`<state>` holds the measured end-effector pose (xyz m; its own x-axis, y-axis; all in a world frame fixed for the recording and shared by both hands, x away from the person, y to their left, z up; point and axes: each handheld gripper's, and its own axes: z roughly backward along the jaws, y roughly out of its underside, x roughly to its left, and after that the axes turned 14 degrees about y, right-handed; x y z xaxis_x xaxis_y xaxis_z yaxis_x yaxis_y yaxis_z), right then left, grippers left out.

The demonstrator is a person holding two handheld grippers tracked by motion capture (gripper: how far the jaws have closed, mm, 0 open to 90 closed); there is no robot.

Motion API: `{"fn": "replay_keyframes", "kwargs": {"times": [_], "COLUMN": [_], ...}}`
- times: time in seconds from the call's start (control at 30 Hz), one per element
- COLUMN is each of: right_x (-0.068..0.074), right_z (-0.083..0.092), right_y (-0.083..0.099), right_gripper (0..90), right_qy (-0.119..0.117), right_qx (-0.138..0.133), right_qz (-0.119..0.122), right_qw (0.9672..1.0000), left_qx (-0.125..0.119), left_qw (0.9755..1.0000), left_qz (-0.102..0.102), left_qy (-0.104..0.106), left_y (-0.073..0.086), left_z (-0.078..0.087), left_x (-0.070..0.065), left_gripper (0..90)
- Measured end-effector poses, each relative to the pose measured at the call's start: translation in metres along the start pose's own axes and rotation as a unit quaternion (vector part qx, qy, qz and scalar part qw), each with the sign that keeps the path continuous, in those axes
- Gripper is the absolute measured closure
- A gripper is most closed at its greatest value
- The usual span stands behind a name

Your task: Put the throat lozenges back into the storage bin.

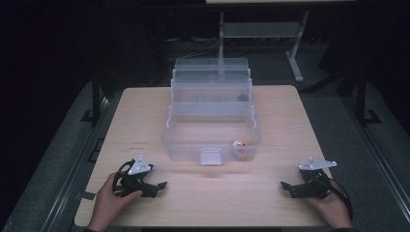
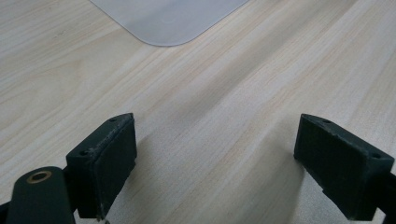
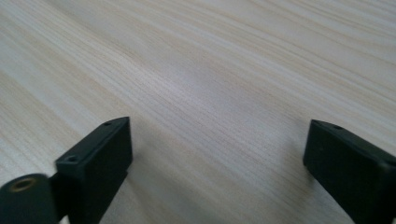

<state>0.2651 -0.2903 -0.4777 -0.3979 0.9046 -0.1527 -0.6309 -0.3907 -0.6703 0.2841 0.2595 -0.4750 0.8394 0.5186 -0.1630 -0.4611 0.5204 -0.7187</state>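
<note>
Resting both grippers low on the tabletop (image 1: 145, 121), I have nothing in hand yet. My left gripper (image 1: 157, 186) at lower left and right gripper (image 1: 286, 186) at lower right both have jaws spread, empty. The clear tiered box (image 1: 212, 130) stands open at centre frame, a small orange-red thing (image 1: 241, 146) inside its front tray, right of middle. I judge all the work is still ahead.

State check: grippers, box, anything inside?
left gripper: open, holds nothing, low at the table.
right gripper: open, holds nothing, low at the table.
clear tiered storage box: open, trays stepped back.
small red-and-yellow object: lying in the box's front compartment.
</note>
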Motion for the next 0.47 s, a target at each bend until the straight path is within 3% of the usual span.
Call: {"fn": "replay_keyframes", "kwargs": {"times": [0.17,0.47], "right_x": [-0.0004,-0.0006], "right_z": [-0.0016,-0.0019], "right_y": [0.0065,0.0065], "right_gripper": [3.4,3.2], "right_qy": [-0.001,0.000], "right_qx": [-0.024,-0.024], "right_qz": [-0.006,-0.005], "right_qw": [0.9997,0.9997], "left_qx": [0.000,0.000], "left_qw": [1.0000,1.0000], "left_qz": [0.000,0.000], "left_qy": [0.000,0.000], "left_y": [0.0000,0.0000], "left_z": [0.0000,0.0000], "left_x": [0.0000,0.0000], "left_gripper": [12.2,12.2]}}
